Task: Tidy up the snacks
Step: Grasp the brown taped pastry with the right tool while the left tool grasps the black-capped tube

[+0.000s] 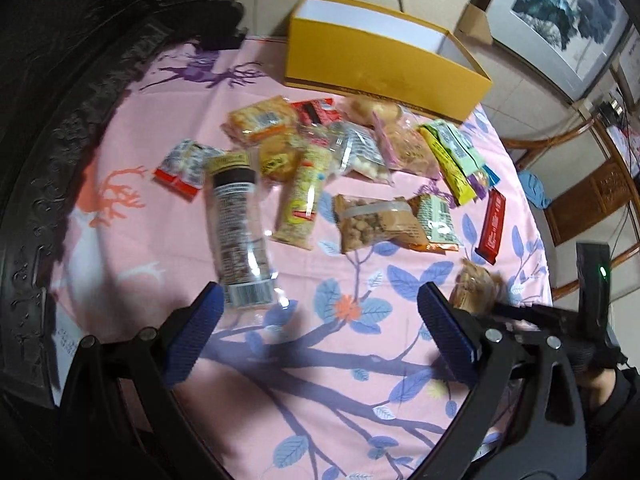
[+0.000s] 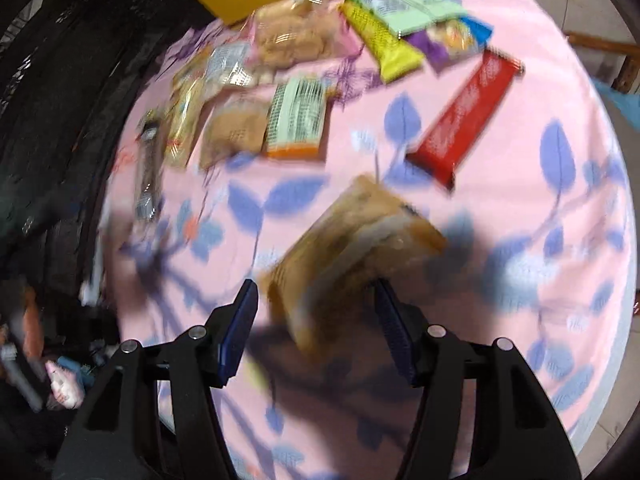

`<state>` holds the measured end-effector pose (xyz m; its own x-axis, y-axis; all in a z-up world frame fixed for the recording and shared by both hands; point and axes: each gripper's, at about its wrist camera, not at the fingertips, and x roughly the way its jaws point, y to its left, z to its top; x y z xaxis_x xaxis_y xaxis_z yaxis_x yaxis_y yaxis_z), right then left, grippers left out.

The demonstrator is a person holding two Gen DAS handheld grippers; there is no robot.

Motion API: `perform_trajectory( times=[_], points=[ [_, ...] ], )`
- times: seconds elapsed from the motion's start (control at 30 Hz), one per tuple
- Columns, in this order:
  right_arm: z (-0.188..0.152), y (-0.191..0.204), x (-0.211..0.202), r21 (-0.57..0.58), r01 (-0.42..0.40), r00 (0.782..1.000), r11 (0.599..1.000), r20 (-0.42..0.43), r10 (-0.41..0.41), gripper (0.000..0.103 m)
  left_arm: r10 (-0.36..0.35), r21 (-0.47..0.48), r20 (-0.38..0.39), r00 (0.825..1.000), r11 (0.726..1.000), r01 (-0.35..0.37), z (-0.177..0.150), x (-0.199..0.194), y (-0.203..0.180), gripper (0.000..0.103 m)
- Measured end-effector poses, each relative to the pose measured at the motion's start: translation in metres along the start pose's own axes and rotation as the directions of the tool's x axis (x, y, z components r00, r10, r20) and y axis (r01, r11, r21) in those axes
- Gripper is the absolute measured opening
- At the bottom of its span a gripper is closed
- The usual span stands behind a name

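Observation:
Several wrapped snacks lie scattered on a pink floral tablecloth (image 1: 280,380). An open yellow box (image 1: 384,60) stands at the far side. My left gripper (image 1: 320,300) is open above the cloth; a long clear tube-shaped packet (image 1: 236,236) lies just beyond its left finger. My right gripper (image 2: 316,300) is open, its fingers on either side of a tan biscuit packet (image 2: 352,248); contact is blurred. That packet also shows in the left wrist view (image 1: 474,288) by the right gripper's body (image 1: 560,320).
A red bar (image 2: 464,116) lies right of the pile, with a yellow bar (image 2: 380,36) and a nut packet (image 1: 372,224) nearby. A dark carved table rim (image 1: 48,200) curves along the left. Wooden chairs (image 1: 592,184) stand at the right.

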<state>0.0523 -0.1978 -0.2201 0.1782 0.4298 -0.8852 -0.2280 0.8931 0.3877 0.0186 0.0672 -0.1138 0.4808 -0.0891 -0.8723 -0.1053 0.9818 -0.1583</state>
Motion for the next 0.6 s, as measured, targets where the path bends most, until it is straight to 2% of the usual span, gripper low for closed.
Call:
perform_trajectory(
  times=[0.13, 0.2, 0.3, 0.43, 0.53, 0.6],
  points=[
    [0.025, 0.009, 0.014, 0.024, 0.061, 0.998, 0.998, 0.024, -0.062, 0.061, 0.017, -0.031, 0.019, 1.000, 0.999, -0.017, -0.002, -0.010, 0.013, 0.099],
    [0.029, 0.016, 0.021, -0.010, 0.116, 0.993, 0.993, 0.017, -0.115, 0.061, 0.025, -0.053, 0.028, 0.999, 0.998, -0.024, -0.001, -0.014, 0.020, 0.099],
    [0.022, 0.026, 0.025, -0.083, 0.197, 0.980, 0.977, 0.025, -0.195, 0.061, 0.032, -0.062, 0.040, 0.999, 0.998, -0.030, -0.001, -0.018, 0.024, 0.099],
    [0.014, 0.031, 0.028, -0.137, 0.238, 0.971, 0.962, 0.062, -0.231, 0.061, 0.046, -0.073, 0.016, 0.999, 0.996, -0.045, -0.001, -0.010, 0.029, 0.099],
    [0.008, 0.037, 0.029, -0.181, 0.297, 0.954, 0.937, 0.101, -0.283, 0.045, 0.053, -0.086, -0.025, 0.998, 0.995, -0.055, -0.001, 0.015, 0.028, 0.099],
    [0.007, 0.034, 0.026, -0.175, 0.284, 0.957, 0.943, 0.107, -0.268, 0.040, 0.088, -0.065, -0.028, 0.996, 0.994, -0.090, 0.000, 0.028, 0.025, 0.099]
  ],
)
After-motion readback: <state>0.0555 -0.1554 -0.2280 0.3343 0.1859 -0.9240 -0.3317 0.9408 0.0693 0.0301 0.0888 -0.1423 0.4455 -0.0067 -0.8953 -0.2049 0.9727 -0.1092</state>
